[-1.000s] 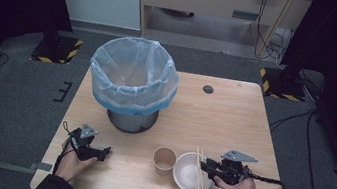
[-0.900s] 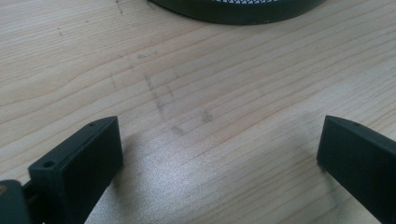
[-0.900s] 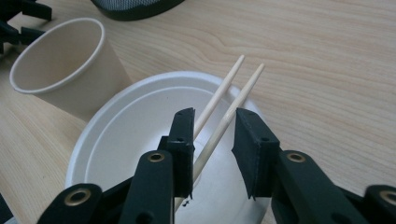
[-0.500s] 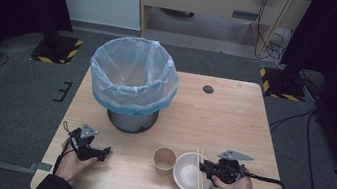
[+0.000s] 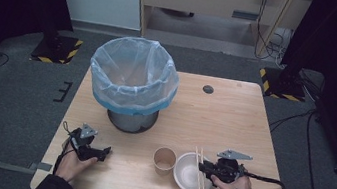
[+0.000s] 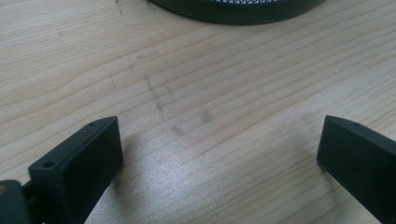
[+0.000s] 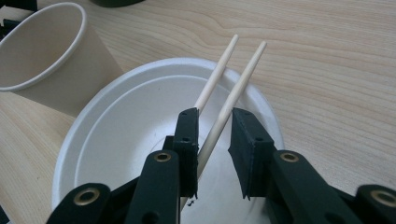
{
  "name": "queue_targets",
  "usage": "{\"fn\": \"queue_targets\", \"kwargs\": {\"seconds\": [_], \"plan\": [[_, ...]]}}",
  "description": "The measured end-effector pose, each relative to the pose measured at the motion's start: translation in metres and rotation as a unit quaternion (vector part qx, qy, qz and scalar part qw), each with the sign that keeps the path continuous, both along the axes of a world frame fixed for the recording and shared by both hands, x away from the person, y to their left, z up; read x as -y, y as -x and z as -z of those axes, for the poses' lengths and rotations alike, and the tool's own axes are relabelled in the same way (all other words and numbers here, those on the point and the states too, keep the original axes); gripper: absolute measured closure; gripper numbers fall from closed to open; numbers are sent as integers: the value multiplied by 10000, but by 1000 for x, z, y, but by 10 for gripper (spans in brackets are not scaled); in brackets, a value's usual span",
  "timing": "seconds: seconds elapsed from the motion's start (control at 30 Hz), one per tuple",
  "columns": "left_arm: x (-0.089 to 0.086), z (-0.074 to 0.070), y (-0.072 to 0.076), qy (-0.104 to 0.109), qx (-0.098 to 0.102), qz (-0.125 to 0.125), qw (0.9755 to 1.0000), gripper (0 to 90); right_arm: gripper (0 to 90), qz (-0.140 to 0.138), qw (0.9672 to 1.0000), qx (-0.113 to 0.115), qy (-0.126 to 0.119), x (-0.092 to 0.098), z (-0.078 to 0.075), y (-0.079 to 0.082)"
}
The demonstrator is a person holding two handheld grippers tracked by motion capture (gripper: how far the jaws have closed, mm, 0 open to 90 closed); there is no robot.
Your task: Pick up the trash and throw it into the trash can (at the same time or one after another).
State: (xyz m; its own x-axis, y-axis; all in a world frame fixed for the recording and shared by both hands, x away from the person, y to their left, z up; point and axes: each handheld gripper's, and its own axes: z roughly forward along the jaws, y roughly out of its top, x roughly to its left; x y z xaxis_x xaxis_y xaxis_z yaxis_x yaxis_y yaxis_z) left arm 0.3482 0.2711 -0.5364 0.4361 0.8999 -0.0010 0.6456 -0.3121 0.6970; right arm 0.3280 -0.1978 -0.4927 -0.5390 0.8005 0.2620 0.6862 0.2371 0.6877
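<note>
My right gripper (image 7: pixel 212 140) has just been closing; its jaws now stand narrow around the two wooden chopsticks (image 7: pixel 223 88), which pass between them, though I can't tell whether the pads press on both. The chopsticks lie across the white paper bowl (image 7: pixel 116 135) at the table's near edge, their tips past its far rim. A paper cup (image 5: pixel 164 158) stands just beside the bowl. My left gripper (image 5: pixel 97 152) rests on the wooden table (image 5: pixel 223 118) near the bagged mesh bin (image 5: pixel 133 81), jaws wide apart with nothing between them.
</note>
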Motion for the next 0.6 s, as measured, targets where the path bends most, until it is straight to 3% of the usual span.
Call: {"fn": "queue_targets", "kwargs": {"seconds": [0.6], "plan": [[0, 0, 0, -3, 0, 2, 10000, 0, 856, -12, 10000, -91, 30, 0, -1, -1]]}}
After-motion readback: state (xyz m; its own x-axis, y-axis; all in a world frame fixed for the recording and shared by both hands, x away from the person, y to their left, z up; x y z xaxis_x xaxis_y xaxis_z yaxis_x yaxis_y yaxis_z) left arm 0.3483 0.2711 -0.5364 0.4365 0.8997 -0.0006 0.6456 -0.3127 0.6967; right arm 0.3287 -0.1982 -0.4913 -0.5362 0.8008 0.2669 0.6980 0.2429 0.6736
